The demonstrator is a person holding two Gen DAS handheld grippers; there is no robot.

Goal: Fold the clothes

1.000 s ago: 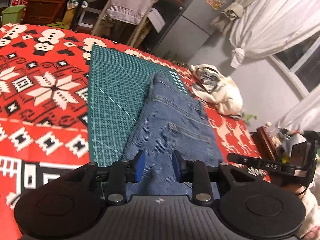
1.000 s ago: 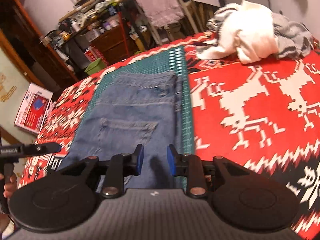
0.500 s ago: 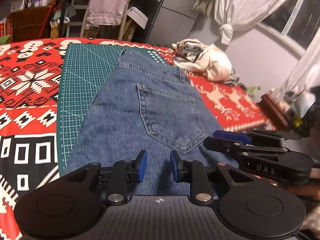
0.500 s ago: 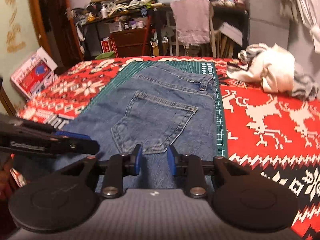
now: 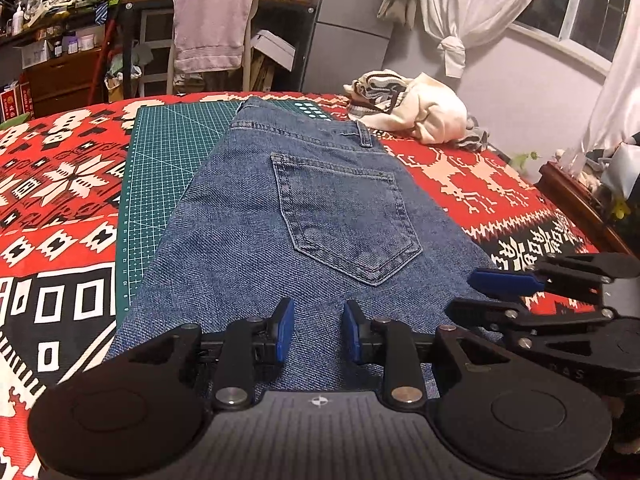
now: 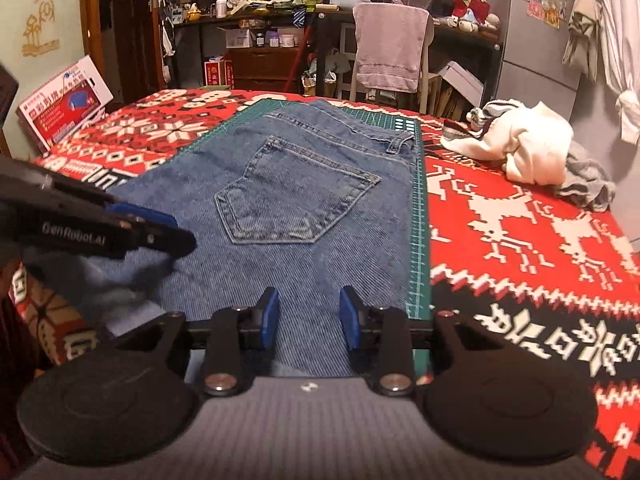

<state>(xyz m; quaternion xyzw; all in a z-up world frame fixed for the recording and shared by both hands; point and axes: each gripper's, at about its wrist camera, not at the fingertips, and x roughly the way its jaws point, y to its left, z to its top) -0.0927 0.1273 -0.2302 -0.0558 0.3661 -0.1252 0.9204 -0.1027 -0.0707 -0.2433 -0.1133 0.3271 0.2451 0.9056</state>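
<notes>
Blue jeans (image 5: pixel 304 216) (image 6: pixel 304 200) lie flat, folded lengthwise with a back pocket up, on a green cutting mat (image 5: pixel 168 152) (image 6: pixel 418 240). The waistband points away from me. My left gripper (image 5: pixel 315 334) hovers open just over the near part of the denim, nothing between its blue pads. My right gripper (image 6: pixel 308 320) is open too, low over the same near stretch, close to the mat's right edge. Each gripper shows from the side in the other's view: the right one (image 5: pixel 500 284) and the left one (image 6: pixel 148 224).
A red patterned blanket (image 5: pixel 60 184) (image 6: pixel 520 232) covers the bed. A heap of white and grey clothes (image 5: pixel 412 108) (image 6: pixel 528 148) lies at the far right. A chair with a pink towel (image 6: pixel 390 46), cluttered shelves and a printed box (image 6: pixel 64 104) stand beyond.
Both grippers have pulled back and dropped lower towards the near end of the jeans, and the views have levelled out. Both stay open with nothing held.
</notes>
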